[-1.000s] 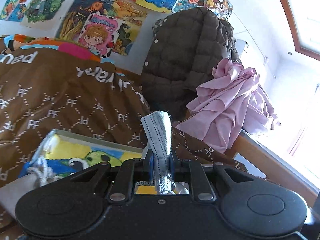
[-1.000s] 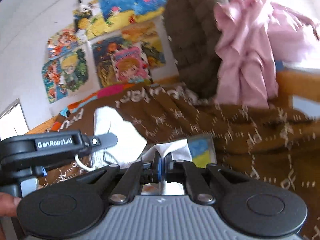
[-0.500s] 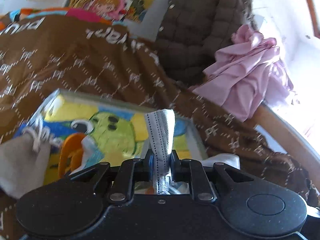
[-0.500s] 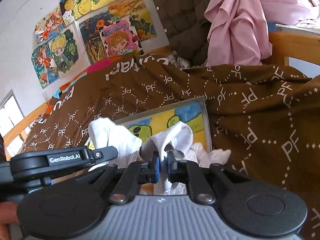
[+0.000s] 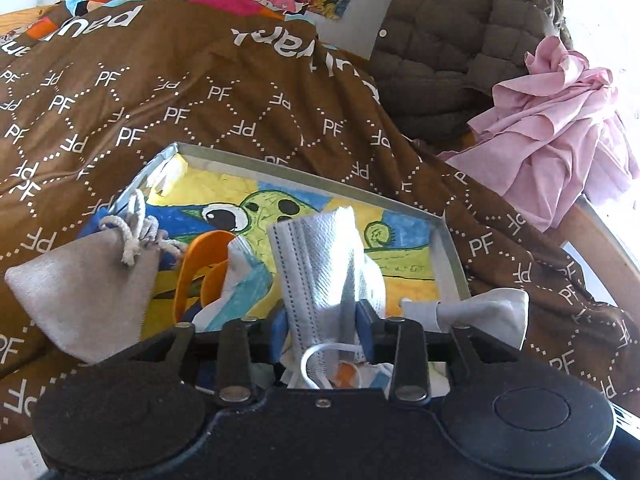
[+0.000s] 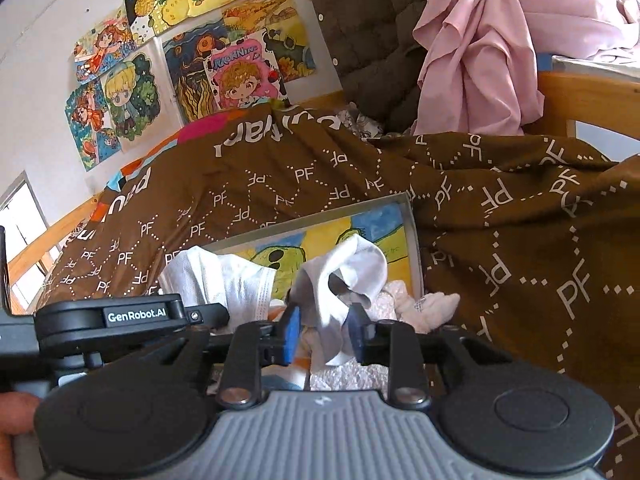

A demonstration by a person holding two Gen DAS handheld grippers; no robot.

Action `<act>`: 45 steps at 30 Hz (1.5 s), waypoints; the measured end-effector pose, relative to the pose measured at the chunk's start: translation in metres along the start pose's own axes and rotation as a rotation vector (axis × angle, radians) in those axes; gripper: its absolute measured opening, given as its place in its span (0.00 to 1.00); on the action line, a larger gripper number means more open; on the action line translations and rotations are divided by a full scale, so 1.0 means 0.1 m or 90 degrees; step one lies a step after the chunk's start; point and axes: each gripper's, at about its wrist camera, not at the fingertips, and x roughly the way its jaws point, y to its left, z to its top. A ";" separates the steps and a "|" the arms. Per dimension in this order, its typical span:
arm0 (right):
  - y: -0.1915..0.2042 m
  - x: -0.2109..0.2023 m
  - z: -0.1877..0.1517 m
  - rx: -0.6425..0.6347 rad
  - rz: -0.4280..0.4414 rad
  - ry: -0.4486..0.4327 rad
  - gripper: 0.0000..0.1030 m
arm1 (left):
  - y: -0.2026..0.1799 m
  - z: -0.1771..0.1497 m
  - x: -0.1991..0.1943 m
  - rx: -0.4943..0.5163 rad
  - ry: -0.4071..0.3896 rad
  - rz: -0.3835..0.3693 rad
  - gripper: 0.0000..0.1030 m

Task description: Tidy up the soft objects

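Note:
A shallow box [image 5: 448,248] with a cartoon drawing on its floor lies on the brown bedspread; it also shows in the right wrist view [image 6: 412,240]. My left gripper [image 5: 322,334] stands open over the box with a pale blue face mask [image 5: 320,256] loose between its fingers. My right gripper [image 6: 322,330] is open too, with a white cloth [image 6: 348,268] standing between its fingers. A grey drawstring pouch [image 5: 84,292], an orange piece [image 5: 200,268] and a white-blue cloth [image 5: 244,280] lie at the box's left. A fluffy pale toy [image 6: 424,306] lies at its right edge.
The brown "PF" bedspread [image 5: 200,92] covers the bed. A brown quilted jacket [image 5: 460,32] and a pink garment [image 5: 560,128] hang at the wooden bed end [image 6: 580,100]. Drawings [image 6: 180,60] cover the wall. The left gripper's body [image 6: 132,316] sits close left of my right gripper.
Both grippers have come down over the box and their jaws have opened. The face mask and the white cloth, pinched before, now stand loose between the fingers.

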 end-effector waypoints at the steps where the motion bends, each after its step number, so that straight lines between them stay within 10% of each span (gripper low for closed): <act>1: 0.00 -0.02 0.00 -0.001 -0.001 -0.002 0.36 | 0.00 0.00 -0.01 0.000 0.001 0.004 0.43; 23: 0.23 -0.95 0.02 0.010 0.023 -0.094 0.91 | 0.00 -0.10 -1.05 0.046 -0.090 0.058 0.92; 45: 0.41 -1.92 -0.39 0.014 0.004 -0.130 1.00 | 0.05 -0.74 -2.40 0.061 -0.165 0.067 0.99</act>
